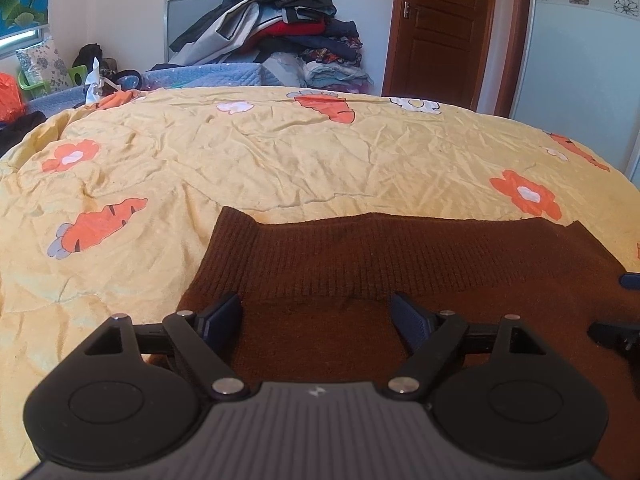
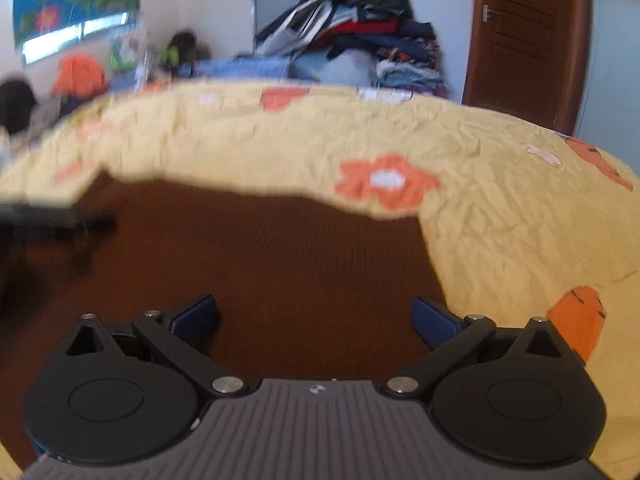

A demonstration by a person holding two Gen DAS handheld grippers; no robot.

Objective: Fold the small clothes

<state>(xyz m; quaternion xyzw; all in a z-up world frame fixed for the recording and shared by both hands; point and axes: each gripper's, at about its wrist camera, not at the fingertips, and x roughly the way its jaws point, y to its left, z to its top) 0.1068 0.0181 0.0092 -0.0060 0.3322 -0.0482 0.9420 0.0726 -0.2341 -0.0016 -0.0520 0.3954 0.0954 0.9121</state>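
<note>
A brown knitted garment (image 1: 400, 256) lies flat on the yellow bed cover, its ribbed band at the far edge. My left gripper (image 1: 316, 312) is open, its blue pads just above the garment near its left side, holding nothing. In the right wrist view the same brown garment (image 2: 280, 256) fills the middle, blurred. My right gripper (image 2: 314, 316) is open wide over the garment's right part, empty. The right gripper's tip (image 1: 616, 332) shows at the right edge of the left wrist view; the left gripper (image 2: 60, 220) shows blurred at the left of the right wrist view.
The yellow quilt (image 1: 280, 152) with orange carrots and flowers covers the bed. A tall pile of clothes (image 1: 280, 20) stands behind the bed against the wall. A brown door (image 1: 440, 28) is at the back right. Clutter (image 1: 40, 76) lies at the far left.
</note>
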